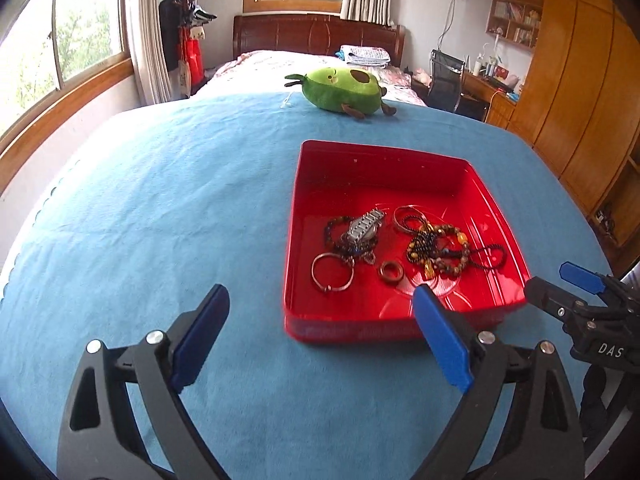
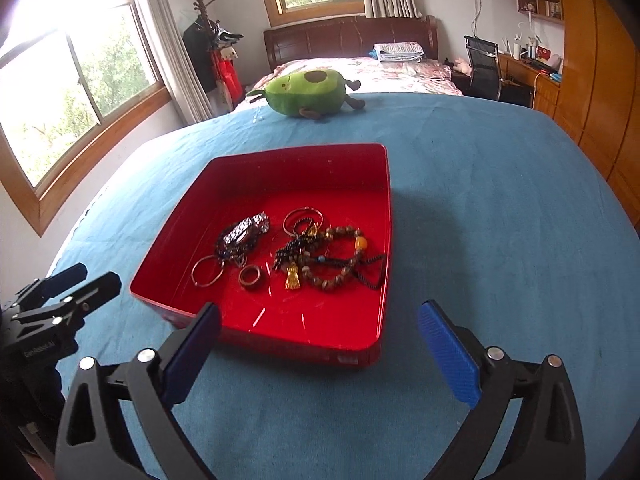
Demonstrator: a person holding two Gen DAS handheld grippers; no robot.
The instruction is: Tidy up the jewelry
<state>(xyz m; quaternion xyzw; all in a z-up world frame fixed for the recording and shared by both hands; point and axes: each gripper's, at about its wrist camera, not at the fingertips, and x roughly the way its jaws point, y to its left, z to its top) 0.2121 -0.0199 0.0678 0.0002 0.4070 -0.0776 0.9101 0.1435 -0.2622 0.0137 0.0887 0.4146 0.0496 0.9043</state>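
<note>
A red box (image 1: 384,164) (image 2: 280,164) sits on the blue cloth. In it lie a silver watch (image 1: 365,226) (image 2: 245,231), a thin metal bangle (image 1: 332,273) (image 2: 207,271), a brown ring (image 1: 391,272) (image 2: 251,277), and a tangle of bead bracelets (image 1: 440,250) (image 2: 332,258) with a gold pendant (image 2: 293,278). My left gripper (image 1: 322,334) is open and empty, just short of the box's near wall. My right gripper (image 2: 320,344) is open and empty, at the box's near wall. Each gripper shows at the edge of the other's view.
A green avocado plush toy (image 1: 344,90) (image 2: 306,92) lies at the far edge of the blue cloth (image 1: 160,200) (image 2: 500,200). Behind it are a bed, windows, a coat rack, a desk with a chair and wooden wardrobes.
</note>
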